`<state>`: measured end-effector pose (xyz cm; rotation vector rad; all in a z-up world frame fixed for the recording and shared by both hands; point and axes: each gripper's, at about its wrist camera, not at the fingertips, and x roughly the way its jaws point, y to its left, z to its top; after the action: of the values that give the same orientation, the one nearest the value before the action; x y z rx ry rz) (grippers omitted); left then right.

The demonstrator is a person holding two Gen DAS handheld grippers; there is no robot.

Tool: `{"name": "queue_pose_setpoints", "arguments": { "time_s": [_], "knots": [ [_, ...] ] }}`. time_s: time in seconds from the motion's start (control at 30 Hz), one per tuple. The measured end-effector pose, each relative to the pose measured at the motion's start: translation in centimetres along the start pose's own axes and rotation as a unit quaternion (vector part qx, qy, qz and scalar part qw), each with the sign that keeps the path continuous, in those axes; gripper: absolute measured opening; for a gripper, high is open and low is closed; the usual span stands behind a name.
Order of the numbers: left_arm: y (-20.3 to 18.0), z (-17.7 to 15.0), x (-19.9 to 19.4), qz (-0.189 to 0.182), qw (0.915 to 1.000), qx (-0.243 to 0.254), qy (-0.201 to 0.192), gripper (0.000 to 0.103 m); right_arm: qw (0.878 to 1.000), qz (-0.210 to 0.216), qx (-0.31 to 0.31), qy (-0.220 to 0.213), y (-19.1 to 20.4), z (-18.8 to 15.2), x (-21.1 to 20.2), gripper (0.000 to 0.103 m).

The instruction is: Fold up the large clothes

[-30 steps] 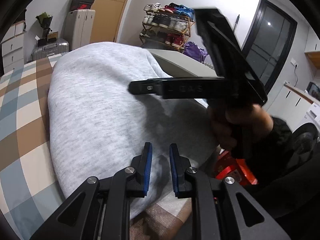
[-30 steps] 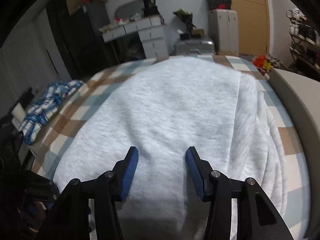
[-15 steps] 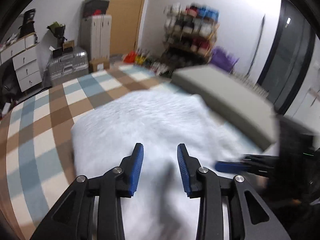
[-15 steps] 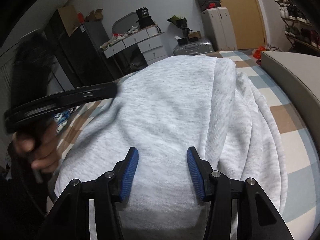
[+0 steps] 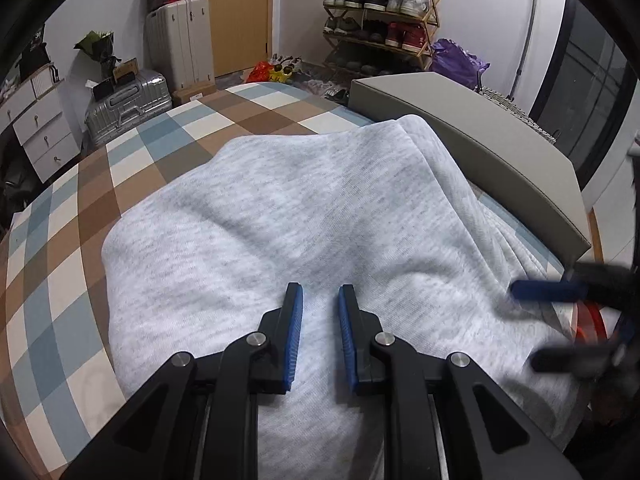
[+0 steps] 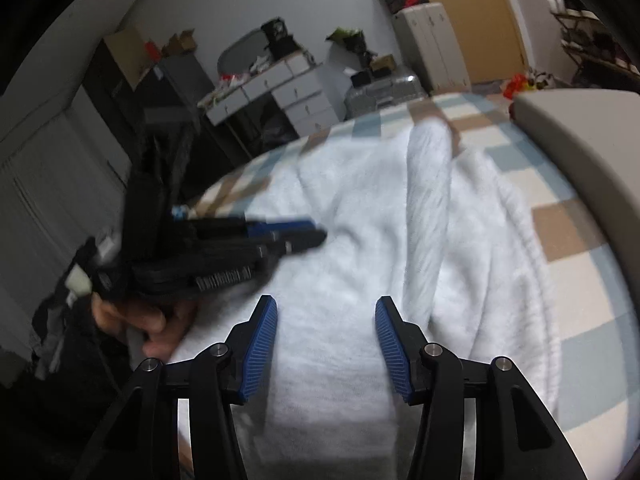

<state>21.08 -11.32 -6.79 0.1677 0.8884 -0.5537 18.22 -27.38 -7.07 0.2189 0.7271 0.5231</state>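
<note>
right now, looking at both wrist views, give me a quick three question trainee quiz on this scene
1. True or false: the grey garment lies on a checked bedspread.
2. Which stands wider apart, the left gripper or the right gripper?
3. Multiple choice: what is pinched in the right gripper? A) a sleeve B) nothing C) a shoe

Key: 1 true; 2 the right gripper; 3 B

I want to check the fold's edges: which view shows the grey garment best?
The left wrist view: the grey garment is sharp there, its left edge and far corner clear against the checked bedcover. The right wrist view shows it blurred and washed out, though its folded ridge is visible.
</note>
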Motion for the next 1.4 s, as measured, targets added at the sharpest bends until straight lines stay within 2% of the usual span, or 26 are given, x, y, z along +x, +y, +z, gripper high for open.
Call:
{"name": "queue_pose_setpoints", "arguments": {
  "time_s": [0.1, 0.13, 0.17, 0.2, 0.27, 0.33, 0.4, 0.47, 0.57, 0.67, 0.7, 0.8, 0.87, 0.97, 1.13, 1.23, 1.3, 1.33, 1.4],
  "knots": [
    [0.1, 0.4, 0.3, -0.006, 1.0, -0.004, 0.0, 0.013, 0.998, -0.052, -0.035, -0.007, 0.4, 3.5, 0.7, 0.051],
    [0.2, 0.5, 0.3, -0.009, 0.9999, -0.006, 0.0, 0.013, 0.997, -0.058, -0.045, -0.001, 0.6, 4.4, 1.5, 0.045],
    [0.3, 0.5, 0.3, -0.016, 0.9998, -0.01, -0.001, 0.013, 0.997, -0.059, -0.054, 0.009, 0.8, 5.6, 2.7, 0.034],
    [0.5, 0.5, 0.3, -0.021, 0.9997, -0.013, -0.002, 0.013, 0.996, -0.055, -0.064, 0.019, 0.9, 6.1, 3.8, 0.031],
    [1.0, 0.3, 0.2, -0.035, 0.9991, -0.022, -0.005, 0.012, 0.992, -0.077, -0.09, 0.04, 0.9, 6.7, 6.4, 0.028],
    [1.4, 0.2, 0.1, -0.048, 0.9984, -0.031, -0.007, 0.012, 0.985, -0.103, -0.101, 0.095, -0.8, 5.7, 10.1, 0.028],
    [1.6, 0.2, 0.2, -0.054, 0.9978, -0.038, -0.006, 0.012, 0.988, -0.072, -0.111, 0.079, -2.5, 4.7, 10.7, 0.029],
    [1.7, 0.2, 0.1, -0.063, 0.9972, -0.042, -0.007, 0.012, 0.991, -0.058, -0.09, 0.076, -3.4, 4.7, 10.2, 0.029],
    [1.7, 0.2, 0.0, -0.07, 0.9965, -0.045, -0.009, 0.012, 0.987, -0.083, -0.118, 0.065, -2.3, 4.1, 10.1, 0.029],
    [2.9, 0.3, -1.3, -0.102, 0.9923, -0.068, -0.019, 0.013, 0.99, -0.072, -0.104, 0.063, -2.9, 4.4, 10.0, 0.029],
    [3.1, 0.6, -2.2, -0.098, 0.9923, -0.071, -0.027, 0.013, 0.992, -0.064, -0.095, 0.061, -3.2, 4.4, 9.9, 0.029],
    [3.5, 2.3, -3.9, -0.046, 0.9954, -0.047, -0.07, 0.014, 0.993, -0.059, -0.087, 0.057, -3.2, 4.5, 9.9, 0.029],
    [4.3, 3.6, -1.8, -0.026, 0.9976, -0.045, -0.045, 0.015, 0.993, -0.059, -0.087, 0.057, -3.2, 4.5, 10.0, 0.029],
    [5.1, 3.9, 3.2, -0.016, 0.9985, -0.05, 0.011, 0.015, 0.993, -0.058, -0.085, 0.057, -3.2, 4.6, 10.1, 0.029],
    [3.6, 3.6, 3.5, 0.022, 0.9996, -0.017, 0.005, 0.016, 0.993, -0.063, -0.088, 0.056, -3.1, 4.6, 10.2, 0.029],
    [3.8, 3.5, 3.3, 0.021, 0.9996, -0.018, 0.003, 0.016, 0.99, -0.079, -0.099, 0.068, -2.3, 4.8, 9.7, 0.031],
    [4.1, 3.3, 3.1, 0.017, 0.9996, -0.02, 0.0, 0.016, 0.988, -0.101, -0.084, 0.085, -0.7, 5.2, 7.5, 0.031],
    [4.1, 3.2, 3.0, 0.018, 0.9997, -0.019, -0.001, 0.016, 0.99, -0.092, -0.083, 0.073, 0.3, 5.1, 5.8, 0.037],
    [4.3, 3.3, 3.2, 0.019, 0.9997, -0.018, -0.001, 0.016, 0.992, -0.063, -0.108, 0.032, 2.7, 4.2, 2.5, 0.057]
  ]
}}
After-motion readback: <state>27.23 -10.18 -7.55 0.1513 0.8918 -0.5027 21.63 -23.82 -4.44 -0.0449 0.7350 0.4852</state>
